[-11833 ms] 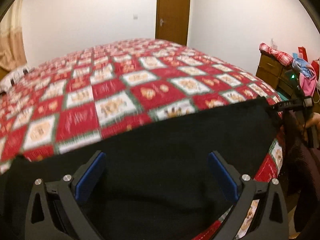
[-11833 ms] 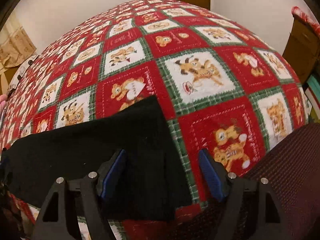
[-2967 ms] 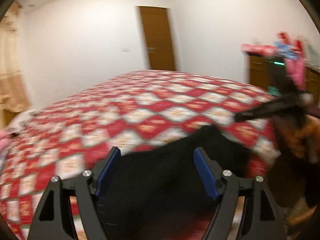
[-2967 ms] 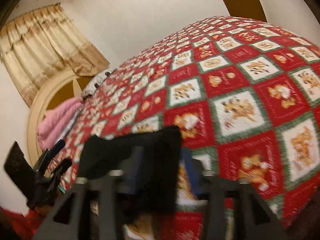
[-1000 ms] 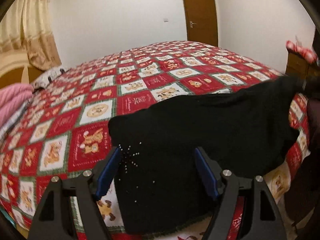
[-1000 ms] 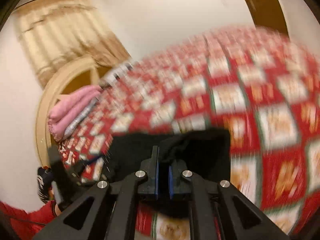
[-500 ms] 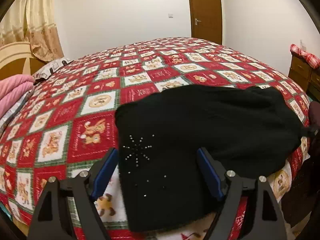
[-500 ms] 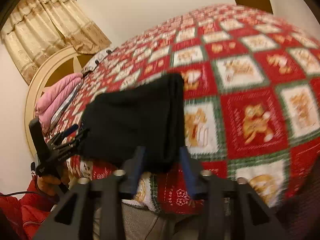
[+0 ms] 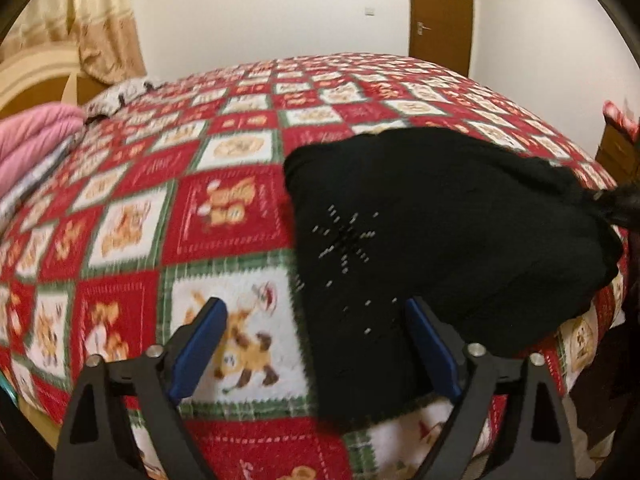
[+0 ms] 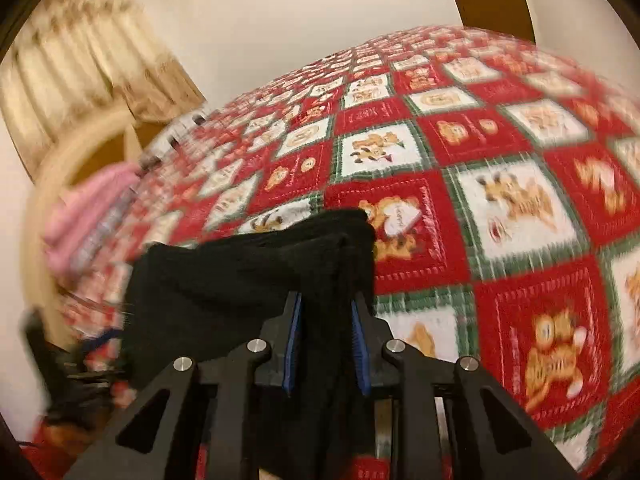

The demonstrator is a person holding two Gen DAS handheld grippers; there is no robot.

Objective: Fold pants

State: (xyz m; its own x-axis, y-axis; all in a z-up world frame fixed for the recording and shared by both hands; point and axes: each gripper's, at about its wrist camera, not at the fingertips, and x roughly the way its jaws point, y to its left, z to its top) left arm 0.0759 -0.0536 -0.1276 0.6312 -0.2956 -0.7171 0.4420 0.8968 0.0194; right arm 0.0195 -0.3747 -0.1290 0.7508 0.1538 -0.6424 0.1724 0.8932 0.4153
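The black pants (image 9: 440,232) lie folded on the red patchwork quilt (image 9: 224,208) near the bed's front edge, with small white studs on the cloth. My left gripper (image 9: 316,344) is open and empty, its right finger over the pants' near edge and its left finger over the quilt. My right gripper (image 10: 325,340) is shut on the bunched end of the pants (image 10: 248,276). In the left wrist view, that gripper (image 9: 618,208) shows dark at the pants' far right corner.
Pink bedding (image 9: 28,140) lies at the left by a curved headboard (image 10: 52,184). A brown door (image 9: 440,12) stands in the far wall. A wooden dresser (image 9: 618,148) stands at the right of the bed. Beige curtains (image 10: 80,64) hang at the left.
My left gripper has moved left, so the pants now sit to its right. My right gripper has closed on the pants' bunched end.
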